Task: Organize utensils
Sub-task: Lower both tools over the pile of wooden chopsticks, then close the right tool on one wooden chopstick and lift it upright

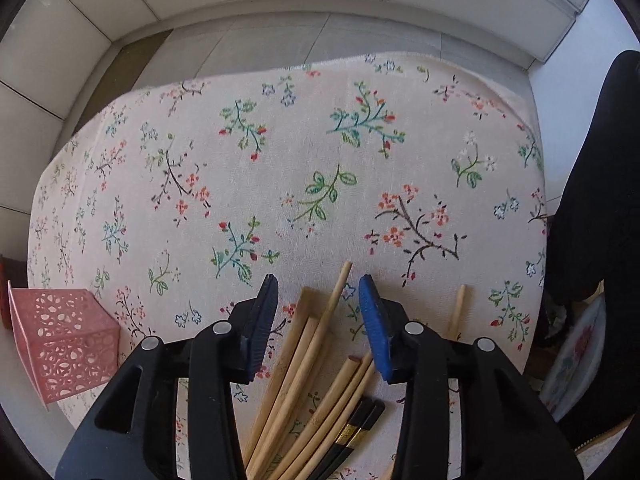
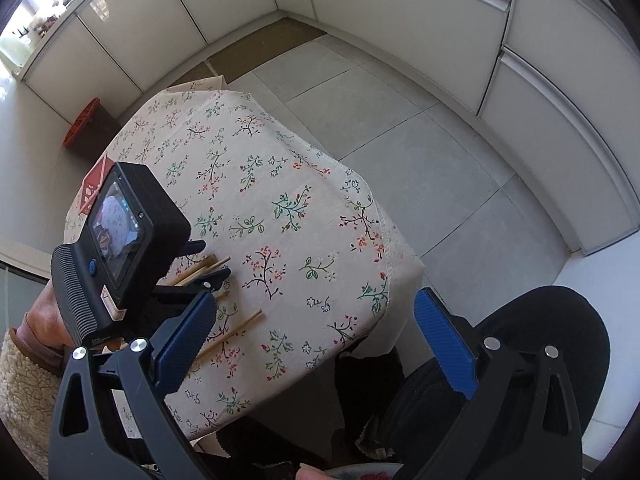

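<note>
Left wrist view: the left gripper (image 1: pixel 318 300) has its fingers (image 1: pixel 376 328) parted, clasping nothing, with the bamboo chopsticks (image 1: pixel 312 344) and a black pair (image 1: pixel 352 436) lying on the floral worktop (image 1: pixel 280 160) between them. A pink basket (image 1: pixel 64 340) sits well left. Right gripper (image 2: pixel 316 344) fingers are spread wide, empty.

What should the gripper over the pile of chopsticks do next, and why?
Probably close: the left gripper hangs over the wooden chopsticks with its pads apart and not yet pressing them. Once gripped, they could go to the pink holder.
</note>
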Tool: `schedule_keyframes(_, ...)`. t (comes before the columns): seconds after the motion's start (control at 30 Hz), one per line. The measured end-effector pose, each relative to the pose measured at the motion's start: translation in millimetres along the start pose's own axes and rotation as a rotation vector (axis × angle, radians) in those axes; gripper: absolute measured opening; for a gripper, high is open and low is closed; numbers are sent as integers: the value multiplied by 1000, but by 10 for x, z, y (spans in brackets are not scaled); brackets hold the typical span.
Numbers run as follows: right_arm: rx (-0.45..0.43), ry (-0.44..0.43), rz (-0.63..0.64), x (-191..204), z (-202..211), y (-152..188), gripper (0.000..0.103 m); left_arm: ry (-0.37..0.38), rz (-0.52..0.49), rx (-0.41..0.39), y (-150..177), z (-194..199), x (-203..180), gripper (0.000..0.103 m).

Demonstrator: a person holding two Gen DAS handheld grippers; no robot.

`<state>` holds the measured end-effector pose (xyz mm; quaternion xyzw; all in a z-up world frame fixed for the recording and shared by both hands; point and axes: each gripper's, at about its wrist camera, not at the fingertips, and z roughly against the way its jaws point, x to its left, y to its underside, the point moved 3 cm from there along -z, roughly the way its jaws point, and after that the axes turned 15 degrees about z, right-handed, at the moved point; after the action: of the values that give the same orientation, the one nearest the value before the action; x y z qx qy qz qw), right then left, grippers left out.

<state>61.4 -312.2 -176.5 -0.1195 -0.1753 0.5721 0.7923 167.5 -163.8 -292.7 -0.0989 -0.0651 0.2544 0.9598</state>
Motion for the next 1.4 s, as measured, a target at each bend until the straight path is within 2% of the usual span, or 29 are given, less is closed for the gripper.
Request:
schedule_keyframes(0.03, -2, 9, -4, -1, 6, 11, 96, 10, 4, -28, 34, 60, -4, 45)
schedule_keyframes(0.07, -2, 16, -5, -2, 15, 13, 96, 17, 9, -55, 43, 112, -4, 56)
schedule_keyframes(0.1, -1, 22, -5, -1, 18, 21, 96, 20, 11, -78, 90, 170, -34, 75)
schedule_keyframes(0.17, 7, 32, -3, 7, 4, 33, 96, -1, 3, -137, 115, 267, -17, 88)
schedule_keyframes(0.23, 18, 35, 2, 23, -26, 41, 96, -23, 13, -157, 90, 344, 55, 84)
schedule_keyframes(0.27, 28, 38, 9, 42, -55, 49, 96, -21, 28, -170, 100, 375, 81, 79)
schedule_keyframes(0.37, 55, 31, 18, 85, -134, 77, 96, -19, 37, -200, 59, 413, 181, 74)
schedule_keyframes(0.43, 71, 21, 18, 107, -181, 95, 96, -20, -10, -172, 114, 392, 146, 69)
schedule_keyframes(0.5, 80, 20, 15, 112, -207, 122, 96, -7, -35, -134, 124, 263, 162, 58)
schedule_keyframes(0.57, 86, 23, 12, 103, -221, 135, 96, -12, -53, -103, 132, 161, 124, 53)
schedule_keyframes(0.77, 104, 28, -1, 61, -248, 161, 96, 25, -67, -78, 91, 33, 77, 51)
schedule_keyframes(0.87, 124, 8, -15, 55, -293, 181, 96, 75, -38, -57, 50, -27, 124, 36)
schedule_keyframes(0.97, 159, -38, -63, 51, -397, 223, 96, 76, -16, -61, 76, -43, 175, 20)
schedule_keyframes(1.0, 176, -56, -93, 48, -450, 247, 96, 71, -4, -68, 86, -40, 200, 12)
schedule_keyframes(1.03, 191, -73, -117, 58, -501, 267, 95, 67, 7, -75, 106, -36, 227, 10)
schedule_keyframes(1.17, 226, -115, -179, 155, -642, 310, 90, 83, 51, -126, 186, 85, 311, 10)
schedule_keyframes(1.2, 241, -149, -216, 183, -683, 330, 86, 84, 64, -145, 196, 155, 337, 10)
schedule_keyframes(1.27, 296, -205, -290, 224, -806, 372, 83, 86, 86, -188, 256, 332, 377, 10)
schedule_keyframes(1.4, 371, -209, -386, 258, -1066, 449, 73, 71, 152, -295, 334, 761, 514, 9)
